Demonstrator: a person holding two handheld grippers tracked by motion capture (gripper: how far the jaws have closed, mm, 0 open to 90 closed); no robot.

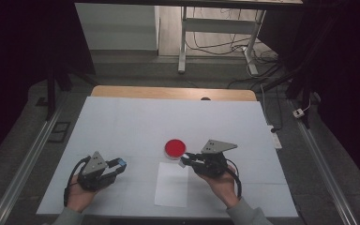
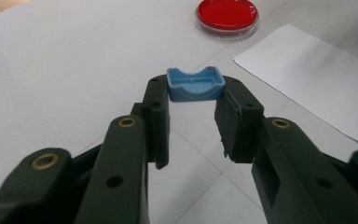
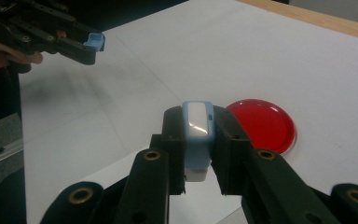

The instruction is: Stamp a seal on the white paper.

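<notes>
Beside red dish [image 1: 174, 148], unlabelled blue cap [image 2: 195, 84], stamp body [image 3: 197, 128]

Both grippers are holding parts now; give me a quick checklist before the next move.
1. Left gripper shut on blue cap: ok, held at the jaw tips.
2. Right gripper shut on blue-and-white stamp: ok.
3. Cap's open side faces the stamp: cannot tell.
4. Gap between the two grippers free: ok.
5. Red dish beside the right gripper, untouched: ok.
6. White sheet flat on the table: ok.
</notes>
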